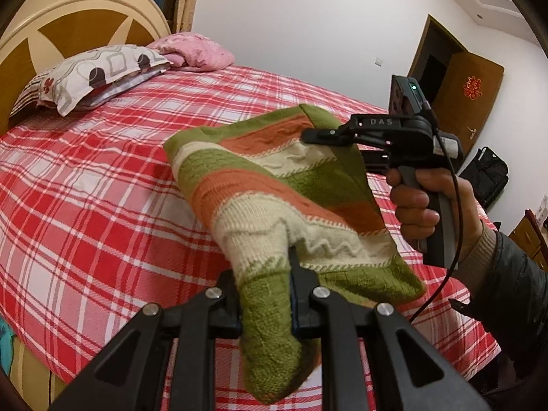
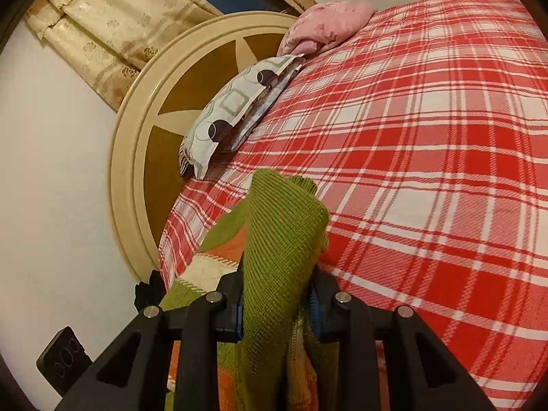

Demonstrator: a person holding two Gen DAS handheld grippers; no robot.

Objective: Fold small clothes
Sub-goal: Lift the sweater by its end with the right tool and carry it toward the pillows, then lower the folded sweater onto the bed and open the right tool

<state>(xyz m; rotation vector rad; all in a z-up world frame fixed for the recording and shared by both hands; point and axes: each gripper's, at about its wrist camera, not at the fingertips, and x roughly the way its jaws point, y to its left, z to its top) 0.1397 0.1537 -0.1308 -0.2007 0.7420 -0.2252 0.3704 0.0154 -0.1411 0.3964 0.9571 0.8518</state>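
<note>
- One knitted garment [image 1: 274,188], striped in green, orange and cream, hangs stretched across the centre of the left wrist view, lifted above the bed between two grippers.
- The left gripper [image 1: 265,303] sits at the bottom centre of its own view; its two fingers are drawn narrow and pinch a green end of the garment, which bunches out below them.
- The right gripper [image 1: 316,134] enters from the right of the left wrist view, held by one hand [image 1: 428,205] wrapped around its grip; its fingers clamp the upper green corner of the garment.
- In the right wrist view the same gripper [image 2: 277,303] fills the bottom centre, fingers close together with a thick fold of green knit [image 2: 284,233] squeezed between them and rising above.
- One bed with a red and white plaid cover [image 1: 102,171] spreads over the left and middle of the left wrist view.
- Two pillows lie at the head of the bed, upper left: one patterned white pillow [image 1: 96,75] and one pink pillow [image 1: 198,51], touching each other.
- One round cream and brown headboard [image 1: 68,20] stands behind them.
- One brown door [image 1: 465,85] stands open at the upper right.
- One beige curtain [image 2: 113,27] hangs at the upper left of the right wrist view.
</note>
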